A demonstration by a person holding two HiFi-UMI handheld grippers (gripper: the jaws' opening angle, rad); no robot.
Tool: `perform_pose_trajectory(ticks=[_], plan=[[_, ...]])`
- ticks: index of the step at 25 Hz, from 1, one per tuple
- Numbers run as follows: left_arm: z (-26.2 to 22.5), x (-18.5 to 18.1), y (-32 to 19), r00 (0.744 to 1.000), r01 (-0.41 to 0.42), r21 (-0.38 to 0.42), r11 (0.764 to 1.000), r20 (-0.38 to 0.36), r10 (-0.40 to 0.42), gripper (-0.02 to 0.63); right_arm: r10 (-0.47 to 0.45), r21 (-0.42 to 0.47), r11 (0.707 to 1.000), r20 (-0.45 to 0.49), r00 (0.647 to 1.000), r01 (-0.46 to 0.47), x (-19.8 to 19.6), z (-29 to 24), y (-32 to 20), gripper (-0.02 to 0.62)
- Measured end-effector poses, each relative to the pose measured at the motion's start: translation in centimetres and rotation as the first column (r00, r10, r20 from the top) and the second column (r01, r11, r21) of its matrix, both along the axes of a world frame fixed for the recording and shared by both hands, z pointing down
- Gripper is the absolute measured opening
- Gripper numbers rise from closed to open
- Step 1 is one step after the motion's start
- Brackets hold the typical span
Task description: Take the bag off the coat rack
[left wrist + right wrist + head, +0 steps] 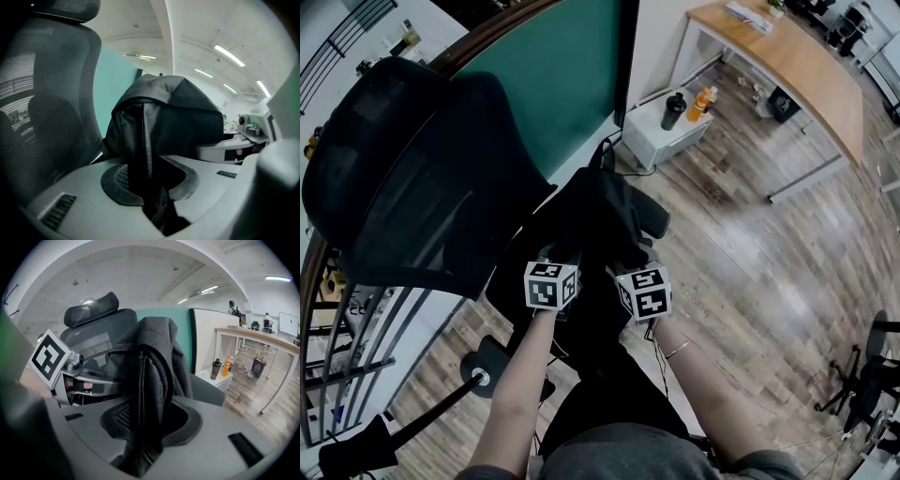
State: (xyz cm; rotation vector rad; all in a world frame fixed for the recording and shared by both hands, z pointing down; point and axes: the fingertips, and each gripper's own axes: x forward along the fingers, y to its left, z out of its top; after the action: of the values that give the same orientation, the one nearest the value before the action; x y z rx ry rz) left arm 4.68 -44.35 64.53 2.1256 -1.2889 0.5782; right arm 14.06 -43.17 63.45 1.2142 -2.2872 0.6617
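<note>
Your left gripper [152,183] has its jaws narrowly apart around a thin black strap [144,140] of the bag [602,214]; the strap lies against the left pad, with a dark gap on the other side. Your right gripper [151,423] stands a little wider, and a padded mesh strap [153,385] hangs loosely between its jaws. Both grippers sit side by side, tilted downward, your forearms reaching forward from the near edge. The bag slumps just beyond them, immediately right of the mesh chair back [403,178], above the wooden floor [750,272].
</note>
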Motion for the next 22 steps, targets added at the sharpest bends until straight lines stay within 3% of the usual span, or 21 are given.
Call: perform_pose_trajectory(ticks=[4, 10, 22], plan=[[0.2, -0.3, 0.3, 1.000, 0.015, -0.025, 1.000, -0.010, -0.015, 0.158, -0.013, -0.024, 1.000, 0.004, 1.000, 0.013, -0.3, 0.5, 0.9, 0.181], [0.1, -1.4, 1.1, 0.997, 0.074, -0.017, 0.997, -0.023, -0.074, 0.220, 0.008, -0.018, 1.000, 0.010, 1.000, -0.008, -0.2, 0.2, 1.7, 0.213], [-1.7, -4.8, 6.3, 0.989, 0.146, 0.018, 0.989, -0.040, -0.145, 0.232, 0.092, 0.046, 0.995, -0.002, 0.996, -0.092, 1.3, -1.8, 4.9, 0.218]])
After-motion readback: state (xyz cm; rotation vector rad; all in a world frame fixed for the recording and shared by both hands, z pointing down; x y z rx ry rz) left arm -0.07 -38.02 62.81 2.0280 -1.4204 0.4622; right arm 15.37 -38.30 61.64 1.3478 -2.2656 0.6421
